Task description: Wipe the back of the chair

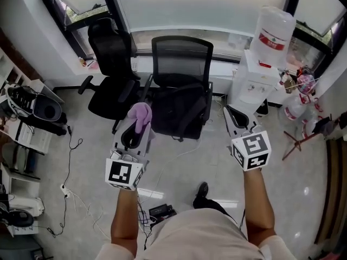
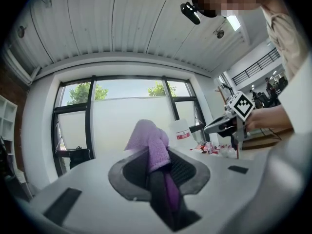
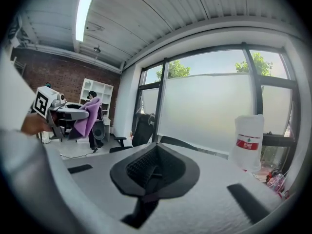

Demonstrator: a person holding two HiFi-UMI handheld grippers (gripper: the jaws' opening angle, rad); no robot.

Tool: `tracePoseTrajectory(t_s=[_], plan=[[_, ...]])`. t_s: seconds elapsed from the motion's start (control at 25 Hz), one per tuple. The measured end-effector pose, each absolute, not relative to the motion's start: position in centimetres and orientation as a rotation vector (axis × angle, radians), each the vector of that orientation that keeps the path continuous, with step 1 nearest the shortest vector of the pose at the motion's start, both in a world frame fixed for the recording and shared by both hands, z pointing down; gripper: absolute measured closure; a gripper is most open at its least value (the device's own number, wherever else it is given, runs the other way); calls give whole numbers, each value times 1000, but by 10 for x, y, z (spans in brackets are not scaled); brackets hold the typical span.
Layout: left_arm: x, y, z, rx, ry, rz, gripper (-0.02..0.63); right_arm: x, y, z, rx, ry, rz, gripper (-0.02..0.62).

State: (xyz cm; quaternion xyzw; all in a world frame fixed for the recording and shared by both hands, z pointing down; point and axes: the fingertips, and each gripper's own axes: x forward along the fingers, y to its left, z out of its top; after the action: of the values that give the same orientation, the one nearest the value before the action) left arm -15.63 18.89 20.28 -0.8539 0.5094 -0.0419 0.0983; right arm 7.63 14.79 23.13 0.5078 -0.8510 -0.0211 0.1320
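The left gripper (image 1: 135, 130) is held in front of the person, to the left of the right gripper (image 1: 232, 114). The left jaws are clamped on a purple cloth (image 1: 140, 115). In the left gripper view the cloth stands up between the two pads and folds over above them. The right jaws are pressed together, with nothing between them.

The mesh-back chair (image 1: 181, 56) stands on the floor (image 1: 81, 161) ahead of both grippers, with its backrest towards the window (image 1: 200, 4). The seat faces the person. In the head view the cloth lies over the left edge of the seat. No view shows the cloth touching the backrest.

A second black chair (image 1: 111, 50) stands just beside the first, on its left. A white water dispenser (image 1: 250, 83) carrying an upturned bottle (image 1: 275, 28) stands to the right of the mesh-back chair. Cables (image 1: 70, 145) trail across the floor at the left.
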Motion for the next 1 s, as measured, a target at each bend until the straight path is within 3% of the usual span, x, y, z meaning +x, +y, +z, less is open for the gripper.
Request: tracePoseTrajectory(t_s=[0.44, 1.0], plan=[[-110, 124, 204, -2458, 1565, -197, 520, 122, 74, 237, 1413, -2540, -41, 600], [-110, 57, 202, -2427, 1564, -168, 520, 133, 28, 235, 1414, -2541, -65, 600]])
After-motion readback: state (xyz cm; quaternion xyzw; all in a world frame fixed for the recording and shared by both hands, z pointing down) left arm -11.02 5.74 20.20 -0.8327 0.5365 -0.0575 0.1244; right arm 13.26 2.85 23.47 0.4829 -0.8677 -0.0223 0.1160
